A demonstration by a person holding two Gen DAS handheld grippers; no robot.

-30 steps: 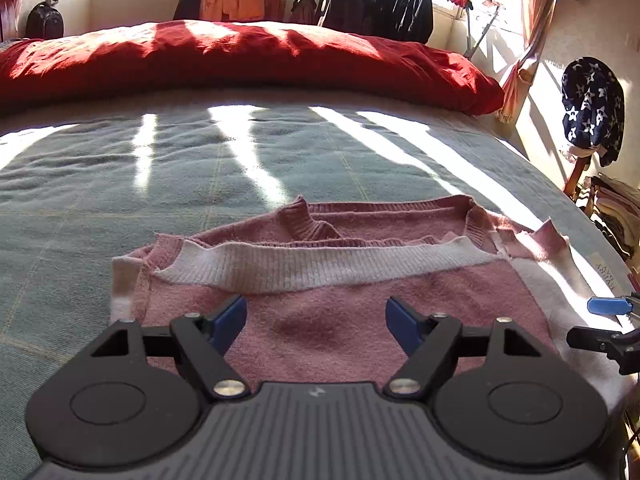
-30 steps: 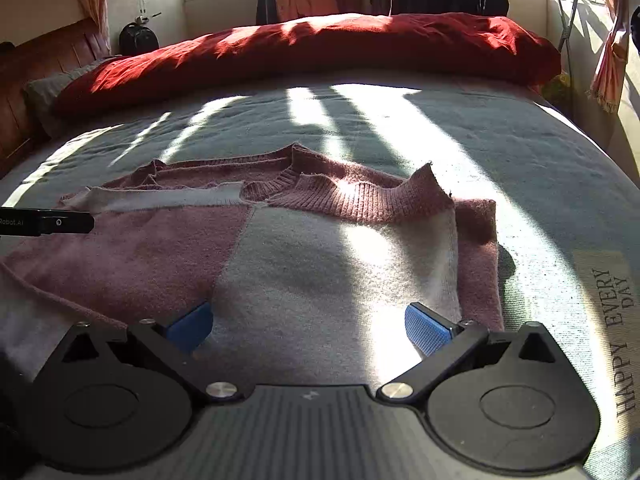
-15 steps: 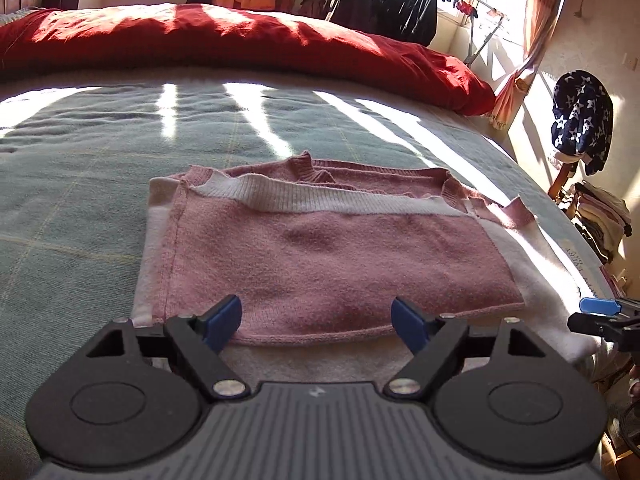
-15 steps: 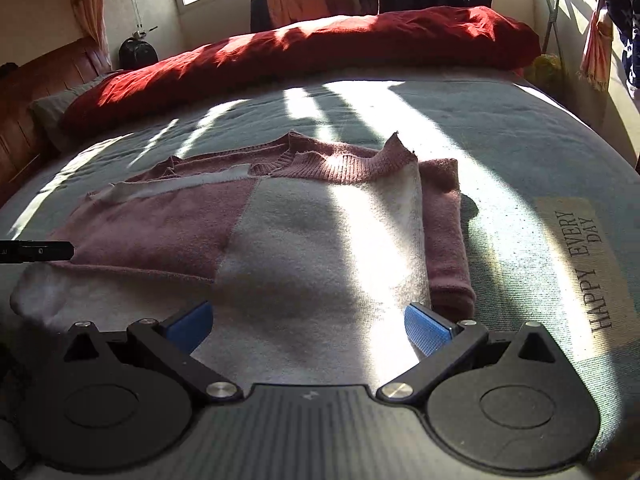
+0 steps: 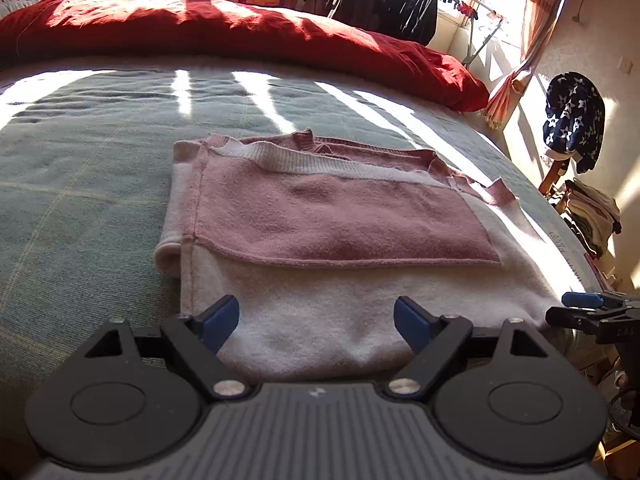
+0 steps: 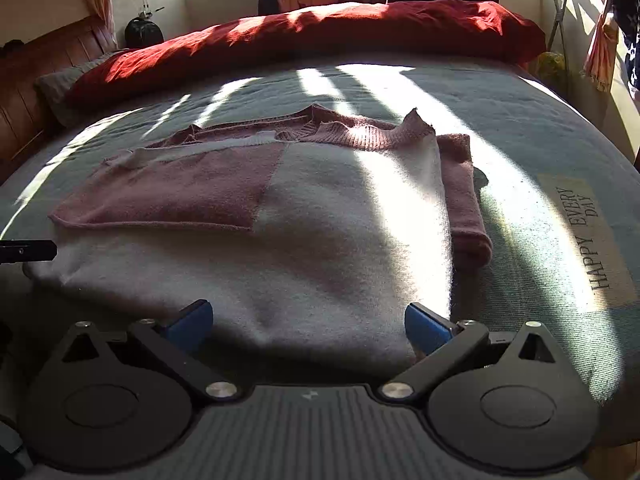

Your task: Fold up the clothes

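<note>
A pink and white knitted sweater [image 5: 340, 236] lies folded flat on the grey-green bedspread [image 5: 80, 168], with its collar at the far side. My left gripper [image 5: 316, 318] hovers open over the near white edge, nothing between its blue pads. In the right wrist view the same sweater [image 6: 304, 216] fills the middle, with a folded pink sleeve along its right side. My right gripper [image 6: 308, 322] is open at the near edge and holds nothing. The right gripper's tip [image 5: 592, 312] shows at the far right of the left wrist view.
A red duvet [image 5: 240, 28] lies across the far end of the bed. A rack with dark clothes [image 5: 392, 4] stands by the window. At the right, a chair holds a star-patterned garment [image 5: 576, 120], with stacked clothes [image 5: 592, 212] below. The bedspread [image 6: 560, 128] carries printed words on the right.
Both grippers have drawn back toward the near edge of the bed. More of the white lower part of the sweater now shows. The sweater itself lies still.
</note>
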